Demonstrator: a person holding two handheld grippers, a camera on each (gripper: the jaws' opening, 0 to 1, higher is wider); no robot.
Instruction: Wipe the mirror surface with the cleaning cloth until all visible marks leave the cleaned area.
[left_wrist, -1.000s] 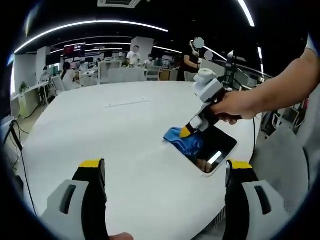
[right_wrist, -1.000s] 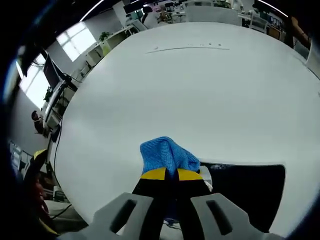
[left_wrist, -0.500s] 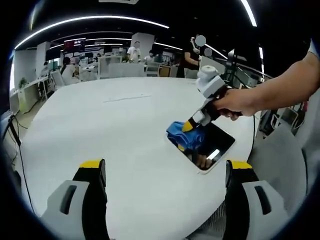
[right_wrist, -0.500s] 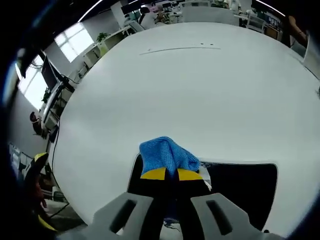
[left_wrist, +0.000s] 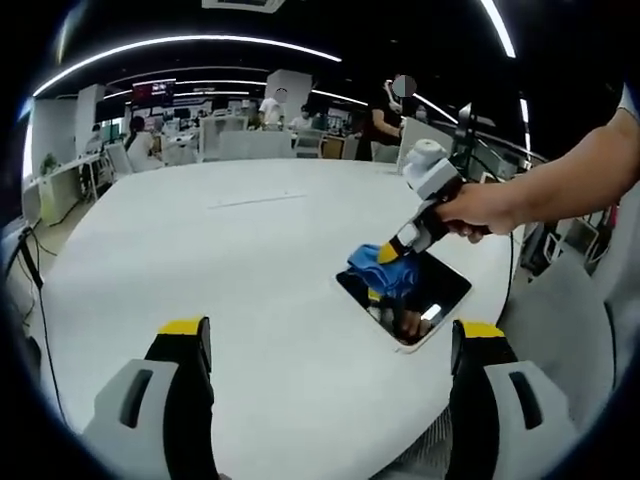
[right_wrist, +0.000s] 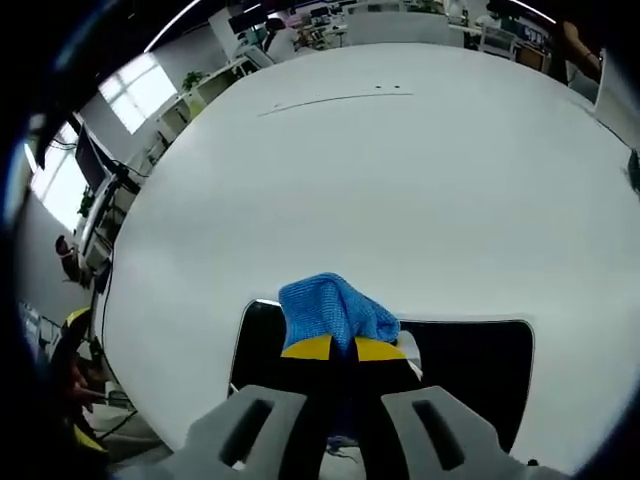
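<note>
Right gripper (right_wrist: 334, 349) clamped on blue cloth (right_wrist: 334, 309), jaws together, cloth bunched at the yellow tips and pressed onto dark mirror (right_wrist: 470, 362) lying flat on white round table (right_wrist: 400, 190), near its edge. In left gripper view, same right gripper (left_wrist: 393, 252) held in a hand (left_wrist: 482, 210), cloth (left_wrist: 384, 267) on the far end of the mirror (left_wrist: 415, 300), reflection of cloth and a bright light patch on the glass. Left gripper (left_wrist: 330, 345) spread wide, nothing between jaws, raised over the table (left_wrist: 200, 260), well apart from the mirror.
</note>
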